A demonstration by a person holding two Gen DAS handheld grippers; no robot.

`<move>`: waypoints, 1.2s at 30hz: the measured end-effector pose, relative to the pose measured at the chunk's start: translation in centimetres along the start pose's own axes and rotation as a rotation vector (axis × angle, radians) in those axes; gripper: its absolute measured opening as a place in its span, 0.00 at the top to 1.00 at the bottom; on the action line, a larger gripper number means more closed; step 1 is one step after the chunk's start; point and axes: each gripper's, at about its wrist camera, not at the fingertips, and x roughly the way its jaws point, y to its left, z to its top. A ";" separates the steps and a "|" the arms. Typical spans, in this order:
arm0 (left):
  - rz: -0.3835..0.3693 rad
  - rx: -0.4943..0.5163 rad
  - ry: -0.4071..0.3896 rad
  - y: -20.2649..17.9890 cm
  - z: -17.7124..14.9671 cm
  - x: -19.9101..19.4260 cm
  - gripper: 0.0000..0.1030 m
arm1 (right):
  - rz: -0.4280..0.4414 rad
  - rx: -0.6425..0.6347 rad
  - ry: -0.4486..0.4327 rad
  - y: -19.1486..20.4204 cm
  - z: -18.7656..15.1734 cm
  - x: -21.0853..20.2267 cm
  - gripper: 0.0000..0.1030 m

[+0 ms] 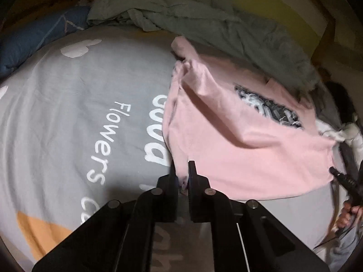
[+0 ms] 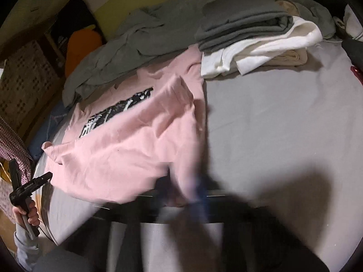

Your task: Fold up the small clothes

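Note:
A pink T-shirt [image 1: 238, 140] with a black-and-white print lies partly lifted on the grey bedsheet [image 1: 79, 113]. In the left wrist view my left gripper [image 1: 181, 165] is shut on the shirt's near bottom corner, with pink cloth pinched between the fingers. My right gripper's tip [image 1: 333, 171] shows at the shirt's other bottom corner. The right wrist view is motion-blurred: the pink T-shirt [image 2: 127, 149] drapes into my right gripper [image 2: 195, 195], which looks shut on its hem. At that view's left edge, a hand holds the left gripper [image 2: 48, 176] against the far corner.
A folded stack of grey [image 2: 245, 22] and white clothes [image 2: 261, 54] sits on the bed behind the shirt. A crumpled grey garment [image 1: 204, 18] lies along the far side. There is a blue pillow [image 1: 34, 38] at far left and a lattice basket [image 2: 27, 79] beside the bed.

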 end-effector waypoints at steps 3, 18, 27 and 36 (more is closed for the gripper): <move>0.013 0.014 -0.102 -0.4 -0.9 -3.6 0.94 | -0.050 0.015 -0.112 0.3 -0.7 -3.2 0.97; 0.112 0.099 -0.163 -2.2 -1.1 -6.8 0.58 | -0.214 -0.091 -0.142 1.7 -2.0 -6.0 0.88; 0.067 0.237 -0.016 -6.6 3.4 0.9 0.58 | 0.012 -0.194 0.033 5.6 4.6 0.6 0.87; 0.128 0.028 -0.003 -0.1 3.9 4.6 0.53 | -0.202 -0.124 -0.061 0.3 5.0 3.1 0.87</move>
